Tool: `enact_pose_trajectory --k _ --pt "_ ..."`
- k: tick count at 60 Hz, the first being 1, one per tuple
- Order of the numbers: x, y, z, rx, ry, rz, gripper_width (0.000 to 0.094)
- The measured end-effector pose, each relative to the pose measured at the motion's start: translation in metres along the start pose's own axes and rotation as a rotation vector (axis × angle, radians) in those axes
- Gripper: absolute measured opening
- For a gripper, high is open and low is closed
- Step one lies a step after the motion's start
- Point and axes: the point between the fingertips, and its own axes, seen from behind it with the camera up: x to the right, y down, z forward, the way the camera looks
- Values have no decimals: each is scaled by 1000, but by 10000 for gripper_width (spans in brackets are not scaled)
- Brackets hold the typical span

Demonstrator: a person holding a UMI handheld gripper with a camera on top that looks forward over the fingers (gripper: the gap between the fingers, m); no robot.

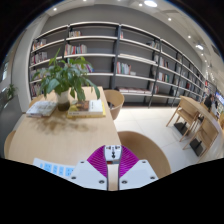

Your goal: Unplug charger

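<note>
My gripper (113, 156) is shut on a small white charger (113, 151) with a dark marking on its face. The magenta pads (99, 160) press on it from both sides at the fingertips. The charger is held in the air above the near end of a wooden table (45, 140). A white flat strip (55, 168), which looks like a power strip, lies on the table just left of the fingers. The charger is apart from it.
A potted green plant (68, 75) and books (40, 108) stand at the far end of the table. Wooden chairs stand beyond the fingers (115, 100) and just right of them (150, 150). Bookshelves (120, 55) line the back wall. More desks and chairs (195, 115) stand at the right.
</note>
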Motion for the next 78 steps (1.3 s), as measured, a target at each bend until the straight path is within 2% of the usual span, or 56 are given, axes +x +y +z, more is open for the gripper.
enact_pose_trajectory --k 3,4,13,14,16,22,25,27,35,42,49,57,65,78 --pt "4 26 14 -67 -20 -8 112" --pt "-6 52 21 -76 -26 -11 113" --pt "-3 82 38 -169 -72 -26 143" --pt "-4 89 40 -177 -69 -31 204" --pt "-1 97 41 -199 -67 -43 192" --pt "-3 101 39 -209 -95 -56 260" --pt "-5 103 36 -222 -112 -72 357" --pt "-7 100 33 -217 -120 -83 429" --pt "-11 56 13 -145 -133 -70 553" --pt "-18 8 -28 -40 -129 -53 756" --pt "-37 -25 -85 44 -150 -48 761" --pt "-65 -25 -152 96 -184 -15 762" --pt "-89 1 -210 106 -205 7 760" --pt "-115 51 -283 72 -215 -26 759"
